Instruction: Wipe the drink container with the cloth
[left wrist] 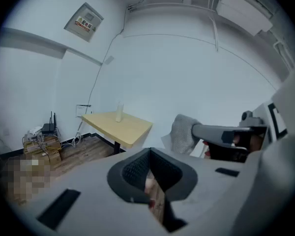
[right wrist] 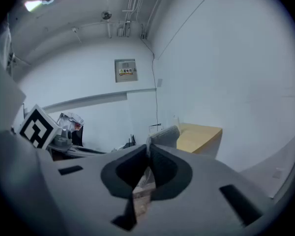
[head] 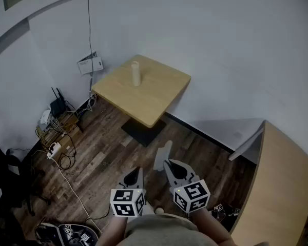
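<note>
Wiping not begun. My right tool is clenched on the cloth; my left tool is clenched on nothing. The drink container stands upright on the surface, well apart from both. Approach and all wiping remain.

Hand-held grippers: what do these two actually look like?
The left hand-held gripper and right hand-held gripper match: pale grey bodies tapering to dark, pointed, ribbed jaws. Each carries a white cube printed with black square markers.
</note>
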`<state>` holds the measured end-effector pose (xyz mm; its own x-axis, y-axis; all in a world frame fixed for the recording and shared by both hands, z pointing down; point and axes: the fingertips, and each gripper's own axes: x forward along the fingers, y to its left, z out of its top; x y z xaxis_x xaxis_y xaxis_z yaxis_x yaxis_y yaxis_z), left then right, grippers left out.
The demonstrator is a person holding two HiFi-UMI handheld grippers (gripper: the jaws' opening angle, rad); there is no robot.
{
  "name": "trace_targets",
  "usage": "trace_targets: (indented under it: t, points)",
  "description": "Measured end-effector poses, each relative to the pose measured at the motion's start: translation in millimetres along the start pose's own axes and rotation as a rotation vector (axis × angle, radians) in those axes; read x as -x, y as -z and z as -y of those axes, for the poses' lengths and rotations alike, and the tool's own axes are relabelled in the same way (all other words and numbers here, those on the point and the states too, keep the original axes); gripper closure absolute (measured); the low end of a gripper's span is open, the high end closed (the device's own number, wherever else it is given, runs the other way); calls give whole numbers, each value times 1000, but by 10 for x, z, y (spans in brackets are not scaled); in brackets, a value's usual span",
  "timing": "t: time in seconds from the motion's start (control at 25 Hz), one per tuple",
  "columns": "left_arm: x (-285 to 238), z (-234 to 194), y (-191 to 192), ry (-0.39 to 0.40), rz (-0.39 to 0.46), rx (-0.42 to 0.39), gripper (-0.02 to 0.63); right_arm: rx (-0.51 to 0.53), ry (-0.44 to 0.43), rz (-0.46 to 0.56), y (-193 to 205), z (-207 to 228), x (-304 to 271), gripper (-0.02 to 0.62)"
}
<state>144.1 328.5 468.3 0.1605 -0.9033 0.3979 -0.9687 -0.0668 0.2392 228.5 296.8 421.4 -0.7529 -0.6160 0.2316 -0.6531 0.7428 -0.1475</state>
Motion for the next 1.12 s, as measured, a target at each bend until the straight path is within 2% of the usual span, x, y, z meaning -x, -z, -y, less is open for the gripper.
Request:
trace_targets:
  t: [0.52,0.76,1.12]
  points:
    - [115,361,67,0,15,-3,604,-5,-30,0,123,9,378,589]
    - [157,380,101,-10,14,-5,604,-15,-62,-24,184,-25,386,588]
    - [10,301,128,-16,-10,-4,604,-57,-77,1,138,82,247,588]
